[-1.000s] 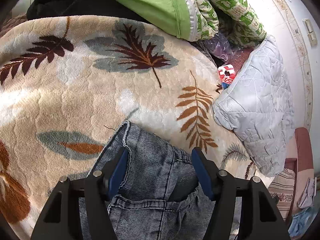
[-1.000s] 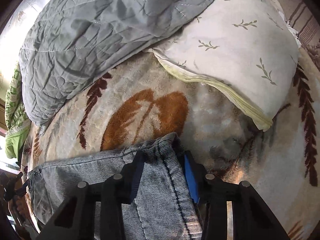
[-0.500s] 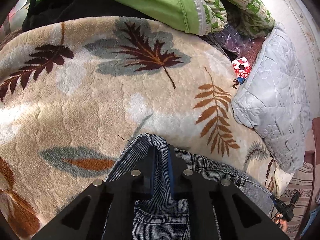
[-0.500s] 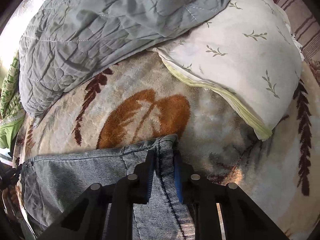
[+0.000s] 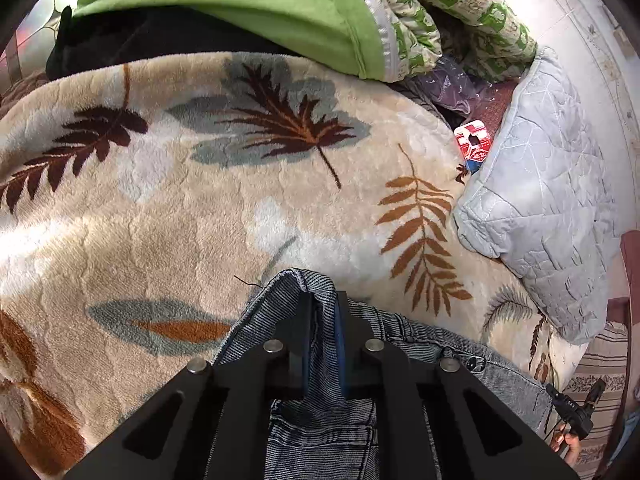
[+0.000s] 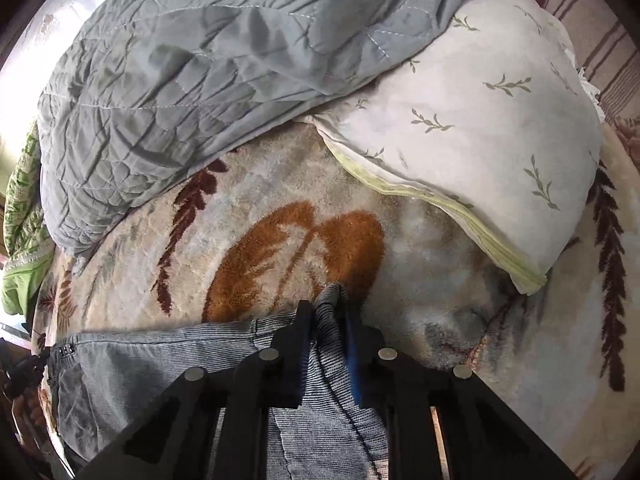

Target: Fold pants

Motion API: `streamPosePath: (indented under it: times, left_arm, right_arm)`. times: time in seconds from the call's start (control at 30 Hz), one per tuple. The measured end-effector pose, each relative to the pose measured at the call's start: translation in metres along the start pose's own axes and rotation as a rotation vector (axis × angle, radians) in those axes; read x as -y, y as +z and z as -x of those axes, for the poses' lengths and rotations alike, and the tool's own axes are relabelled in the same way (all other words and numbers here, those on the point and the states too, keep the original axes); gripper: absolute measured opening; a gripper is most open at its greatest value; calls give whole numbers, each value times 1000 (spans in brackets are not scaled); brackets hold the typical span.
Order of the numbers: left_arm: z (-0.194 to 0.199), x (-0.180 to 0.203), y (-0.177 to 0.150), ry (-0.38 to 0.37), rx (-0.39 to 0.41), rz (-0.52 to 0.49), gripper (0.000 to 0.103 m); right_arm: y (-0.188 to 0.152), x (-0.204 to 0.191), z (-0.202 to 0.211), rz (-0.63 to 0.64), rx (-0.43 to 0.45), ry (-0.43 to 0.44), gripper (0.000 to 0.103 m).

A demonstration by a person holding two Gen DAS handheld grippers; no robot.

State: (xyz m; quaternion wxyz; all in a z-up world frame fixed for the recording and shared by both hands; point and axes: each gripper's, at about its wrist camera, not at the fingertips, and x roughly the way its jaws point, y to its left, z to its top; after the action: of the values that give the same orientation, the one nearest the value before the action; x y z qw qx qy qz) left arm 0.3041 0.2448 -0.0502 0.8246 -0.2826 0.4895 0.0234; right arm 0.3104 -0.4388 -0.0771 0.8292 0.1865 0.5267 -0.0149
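Grey-blue denim pants [image 5: 320, 432] lie on a cream fleece blanket with leaf prints [image 5: 160, 216]. My left gripper [image 5: 322, 300] is shut on the pants' waistband corner, which bunches up between the fingers. A button and a back pocket show beside it. In the right wrist view the pants [image 6: 160, 364] stretch away to the left. My right gripper [image 6: 326, 312] is shut on the other waistband corner, pinched into a peak over an orange leaf print on the blanket [image 6: 420, 320].
A green blanket [image 5: 248, 4] and a green patterned quilt [image 5: 460, 4] lie at the back. A grey quilted cover [image 5: 536, 200] lies at right, with a red packet [image 5: 474, 146] beside it. In the right wrist view, a grey quilt [image 6: 192, 80] and a white leaf-print pillow [image 6: 480, 128] lie beyond the pants.
Both grippers have closed from open onto the pants' waistband corners. The denim now bunches up between each pair of fingers.
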Motion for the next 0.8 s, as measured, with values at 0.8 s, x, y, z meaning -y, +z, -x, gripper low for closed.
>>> streamPosePath:
  times: [0.8]
  left_arm:
    - [243, -79, -186, -137, 183, -20, 5]
  right_arm:
    - [-232, 61, 244, -83, 209, 146, 16]
